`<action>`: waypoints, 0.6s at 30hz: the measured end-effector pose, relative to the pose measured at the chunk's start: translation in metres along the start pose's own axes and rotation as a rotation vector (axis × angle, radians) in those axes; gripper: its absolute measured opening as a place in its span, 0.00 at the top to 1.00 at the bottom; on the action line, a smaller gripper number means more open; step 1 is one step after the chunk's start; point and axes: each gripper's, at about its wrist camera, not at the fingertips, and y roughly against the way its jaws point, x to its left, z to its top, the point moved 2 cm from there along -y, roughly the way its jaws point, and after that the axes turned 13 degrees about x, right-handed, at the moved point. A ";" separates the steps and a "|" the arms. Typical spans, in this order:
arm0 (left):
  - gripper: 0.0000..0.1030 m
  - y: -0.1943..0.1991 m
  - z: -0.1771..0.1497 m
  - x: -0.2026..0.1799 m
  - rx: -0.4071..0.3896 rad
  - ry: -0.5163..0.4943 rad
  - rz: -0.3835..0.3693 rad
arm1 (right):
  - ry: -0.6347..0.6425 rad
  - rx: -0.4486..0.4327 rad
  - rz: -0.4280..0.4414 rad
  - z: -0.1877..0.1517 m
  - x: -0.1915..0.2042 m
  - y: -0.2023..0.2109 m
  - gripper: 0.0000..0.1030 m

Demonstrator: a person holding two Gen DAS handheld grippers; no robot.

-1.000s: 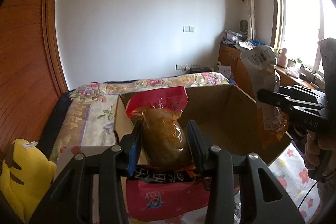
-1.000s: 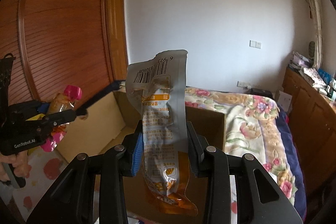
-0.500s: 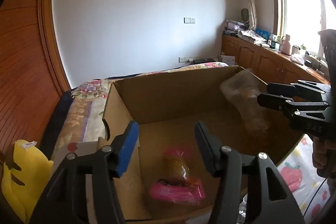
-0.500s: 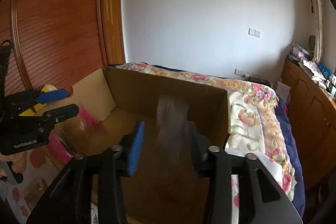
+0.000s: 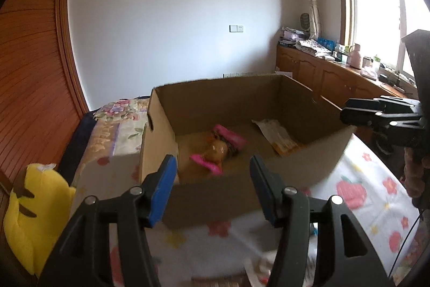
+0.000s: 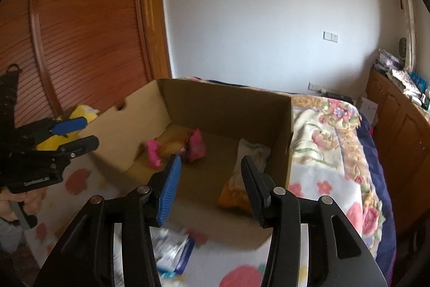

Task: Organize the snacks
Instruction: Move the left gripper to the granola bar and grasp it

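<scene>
Both packets have dropped out of my claws — the pink-ended clear snack pouch (image 5: 217, 152) lies mid-frame on the floor of the brown cardboard box (image 5: 242, 195), the white-and-orange foil packet (image 6: 242, 179) right of it. My left gripper (image 5: 213, 187) is spread and empty; my right gripper (image 6: 209, 184) is opening, nothing between its jaws. Risk now — a low claw clipping the box's near wall and shoving it across the flowered sheet (image 5: 376, 179).

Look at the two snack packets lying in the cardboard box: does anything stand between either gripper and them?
Partly. The box's near wall rises between the left gripper and the pink-ended packet. The right gripper, its jaws opening with nothing between them, looks over the rim at the white-and-orange packet. The box top is open.
</scene>
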 end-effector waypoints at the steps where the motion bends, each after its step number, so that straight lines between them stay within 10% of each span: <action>1: 0.44 0.005 -0.008 -0.002 0.006 -0.002 -0.002 | -0.002 0.001 0.009 -0.006 0.002 0.006 0.53; 18: 0.44 0.011 -0.117 -0.008 0.132 0.050 -0.015 | 0.008 0.083 0.078 -0.095 0.048 0.022 0.47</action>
